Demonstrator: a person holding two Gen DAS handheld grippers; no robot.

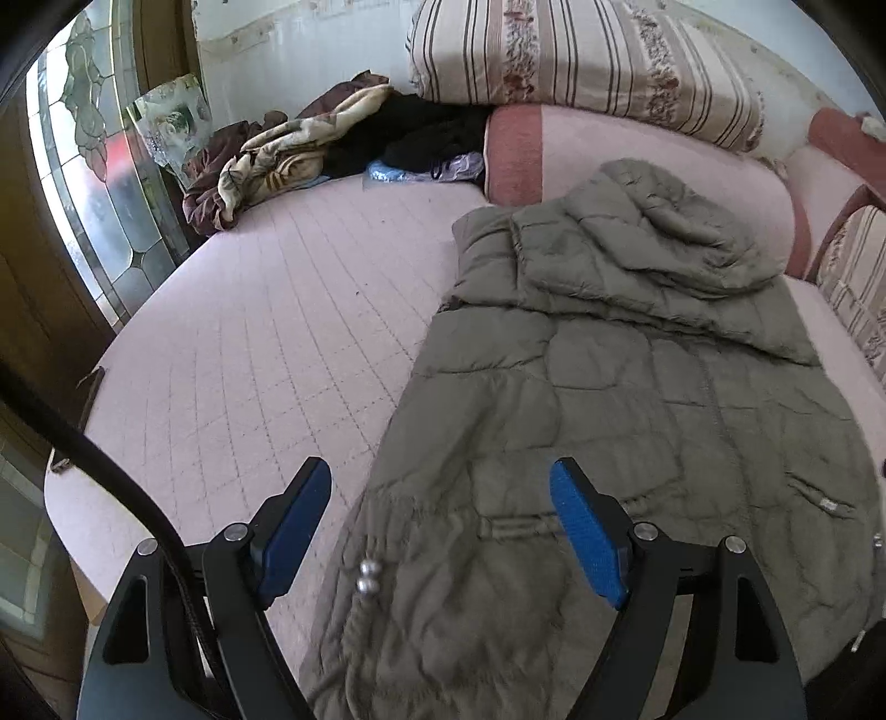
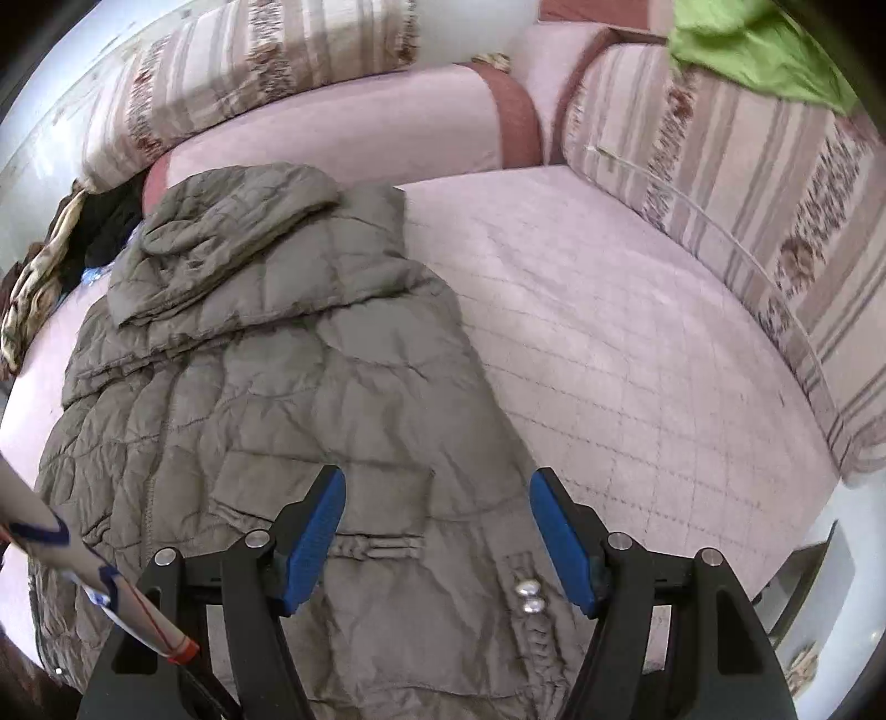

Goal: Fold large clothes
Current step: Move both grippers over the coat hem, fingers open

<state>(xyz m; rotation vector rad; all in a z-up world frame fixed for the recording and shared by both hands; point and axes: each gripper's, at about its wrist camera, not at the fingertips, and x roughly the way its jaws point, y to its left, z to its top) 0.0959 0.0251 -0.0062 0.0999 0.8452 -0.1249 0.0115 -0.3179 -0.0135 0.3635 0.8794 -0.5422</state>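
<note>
Jacket (image 1: 637, 399) (image 2: 266, 376) on bed (image 1: 249, 332), no readable writing.

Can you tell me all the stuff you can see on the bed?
puffy coat: one, olive-grey, flat on the bed, hood folded down
bed cover: one, pink, quilted
striped cushions: several, cream and brown, along the bed's edges
pink bolster: one, behind the hood
clothes heap: one, brown, beige, black, far corner
green cloth: one, on a cushion
left gripper: one, black with blue pads, open
right gripper: one, same colours, open
</note>
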